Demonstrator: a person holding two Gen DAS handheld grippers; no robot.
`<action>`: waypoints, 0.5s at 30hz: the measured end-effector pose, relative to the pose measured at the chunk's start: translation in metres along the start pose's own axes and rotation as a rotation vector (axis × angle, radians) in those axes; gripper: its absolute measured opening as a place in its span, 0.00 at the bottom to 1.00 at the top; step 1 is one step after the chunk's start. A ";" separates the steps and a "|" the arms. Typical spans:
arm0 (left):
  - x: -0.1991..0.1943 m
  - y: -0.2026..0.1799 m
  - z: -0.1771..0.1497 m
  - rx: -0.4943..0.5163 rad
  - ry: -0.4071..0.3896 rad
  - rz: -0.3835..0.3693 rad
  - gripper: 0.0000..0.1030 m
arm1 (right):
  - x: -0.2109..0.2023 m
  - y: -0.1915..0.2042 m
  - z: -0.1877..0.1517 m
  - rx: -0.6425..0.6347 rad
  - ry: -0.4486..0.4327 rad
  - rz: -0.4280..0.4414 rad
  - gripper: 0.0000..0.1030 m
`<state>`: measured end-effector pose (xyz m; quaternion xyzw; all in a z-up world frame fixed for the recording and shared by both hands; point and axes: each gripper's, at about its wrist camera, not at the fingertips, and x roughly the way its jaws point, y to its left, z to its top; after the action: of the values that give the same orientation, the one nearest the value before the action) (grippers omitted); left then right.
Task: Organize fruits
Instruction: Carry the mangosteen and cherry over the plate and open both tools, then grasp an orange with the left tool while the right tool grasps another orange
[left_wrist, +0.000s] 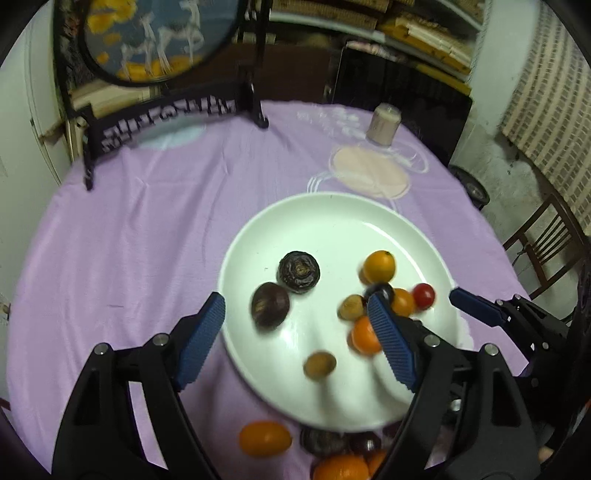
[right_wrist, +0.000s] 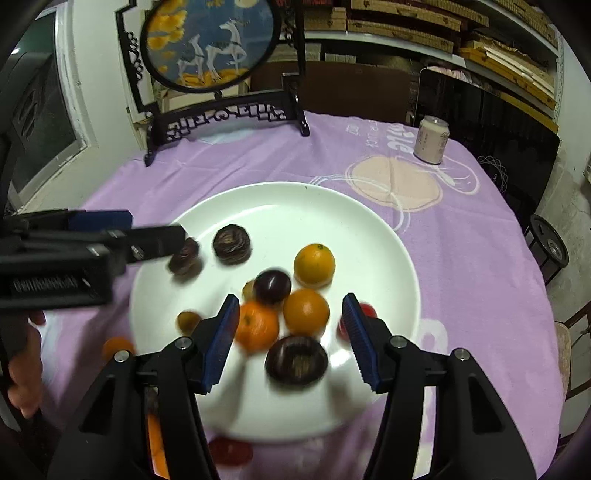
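Counter (left_wrist: 129, 240) under purple cloth carries the white plate (left_wrist: 332, 221), which already holds most of the fruit. Stragglers lie off its near rim: an oblong orange fruit (left_wrist: 265, 438), long axis left-right, plus dark and orange ones beside it. Left hand-held gripper (left_wrist: 295, 339) hangs above the plate's near-left edge, jaws spread, empty; that fruit is just near of it, so likely its pick. Right hand-held gripper (right_wrist: 290, 339) also spread wide, empty, over the plate's near-right fruit.
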<state>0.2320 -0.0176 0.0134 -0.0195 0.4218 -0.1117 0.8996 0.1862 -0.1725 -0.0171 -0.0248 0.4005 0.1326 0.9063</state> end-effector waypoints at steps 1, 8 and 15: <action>-0.009 0.001 -0.005 0.003 -0.015 0.005 0.82 | -0.012 0.001 -0.008 0.002 -0.008 0.017 0.58; -0.061 0.014 -0.068 -0.006 -0.065 0.021 0.83 | -0.062 0.015 -0.058 0.044 -0.023 0.103 0.58; -0.076 0.031 -0.132 -0.032 -0.031 0.055 0.85 | -0.060 0.041 -0.102 0.030 0.054 0.156 0.59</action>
<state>0.0896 0.0370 -0.0182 -0.0238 0.4099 -0.0799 0.9083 0.0630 -0.1613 -0.0399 0.0164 0.4275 0.1962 0.8823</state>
